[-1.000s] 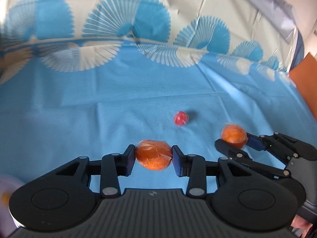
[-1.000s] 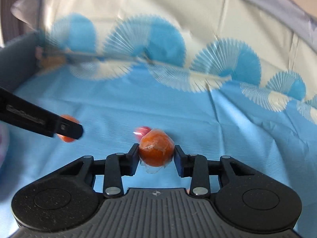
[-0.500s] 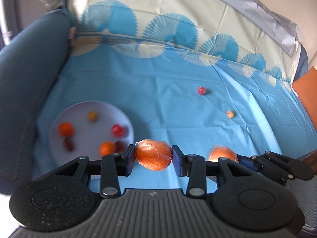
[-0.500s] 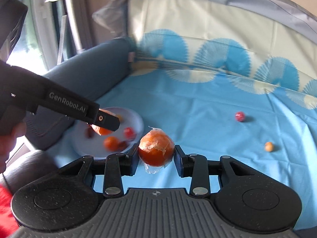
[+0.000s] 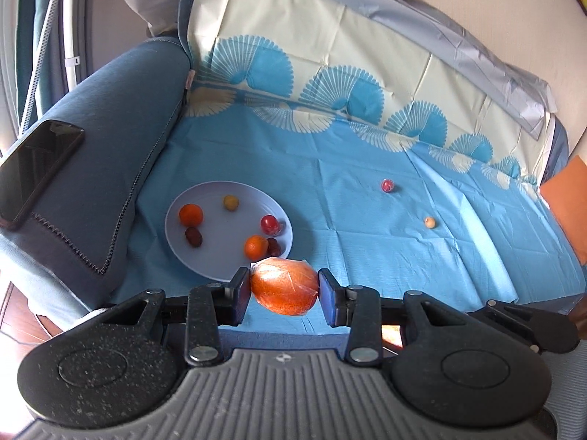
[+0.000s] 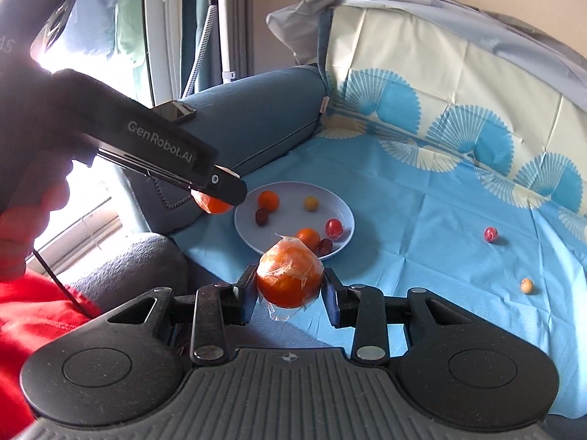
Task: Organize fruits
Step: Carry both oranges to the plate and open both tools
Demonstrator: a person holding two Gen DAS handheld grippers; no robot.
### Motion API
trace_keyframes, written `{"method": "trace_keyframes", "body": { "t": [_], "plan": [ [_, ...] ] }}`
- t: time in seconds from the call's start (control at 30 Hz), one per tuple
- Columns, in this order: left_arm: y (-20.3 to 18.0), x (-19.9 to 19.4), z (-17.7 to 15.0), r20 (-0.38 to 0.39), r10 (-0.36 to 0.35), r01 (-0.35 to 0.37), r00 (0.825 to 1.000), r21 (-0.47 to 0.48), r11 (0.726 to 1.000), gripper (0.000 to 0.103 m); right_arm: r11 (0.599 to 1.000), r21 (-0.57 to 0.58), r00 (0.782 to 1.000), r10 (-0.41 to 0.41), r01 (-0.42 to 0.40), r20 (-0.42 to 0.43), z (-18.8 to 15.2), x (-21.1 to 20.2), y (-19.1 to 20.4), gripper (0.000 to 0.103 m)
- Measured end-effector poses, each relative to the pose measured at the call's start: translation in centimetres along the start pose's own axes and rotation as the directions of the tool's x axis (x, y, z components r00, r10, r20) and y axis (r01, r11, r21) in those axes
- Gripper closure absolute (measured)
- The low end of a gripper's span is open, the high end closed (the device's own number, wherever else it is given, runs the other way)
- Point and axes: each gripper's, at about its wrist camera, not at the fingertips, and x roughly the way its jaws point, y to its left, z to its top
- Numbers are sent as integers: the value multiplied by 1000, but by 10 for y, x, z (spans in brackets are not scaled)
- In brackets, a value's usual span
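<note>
My left gripper (image 5: 285,291) is shut on a plastic-wrapped orange (image 5: 284,288), held above the near edge of the blue cloth, just right of the plate's near rim. My right gripper (image 6: 290,289) is shut on a second wrapped orange (image 6: 290,278). A pale plate (image 5: 216,267) at the left holds several small fruits; it also shows in the right wrist view (image 6: 249,236). A small red fruit (image 5: 387,185) and a small tan fruit (image 5: 429,223) lie loose on the cloth to the right. The left gripper shows in the right wrist view (image 6: 214,201), holding its orange (image 6: 211,205) left of the plate.
A dark blue sofa armrest (image 5: 110,139) rises at the left with a black phone (image 5: 36,168) lying on it. The patterned cloth (image 5: 367,256) covers seat and backrest. An orange cushion (image 5: 565,212) is at the far right edge.
Both grippers have pulled back and up from the cloth with their oranges still held. The plate, armrest and whole seat have come into view.
</note>
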Motion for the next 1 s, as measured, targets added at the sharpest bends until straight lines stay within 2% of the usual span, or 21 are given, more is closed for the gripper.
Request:
{"method": "trace_keyframes", "body": {
  "t": [0.5, 1.0],
  "plan": [
    [8, -23, -9, 52, -25, 26, 998, -19, 999, 60, 998, -51, 999, -31, 32, 25, 1, -18, 22, 65],
    [9, -18, -8, 41, -15, 16, 999, -21, 1000, 60, 999, -43, 1000, -19, 20, 13, 1, -10, 20, 65]
  ]
}}
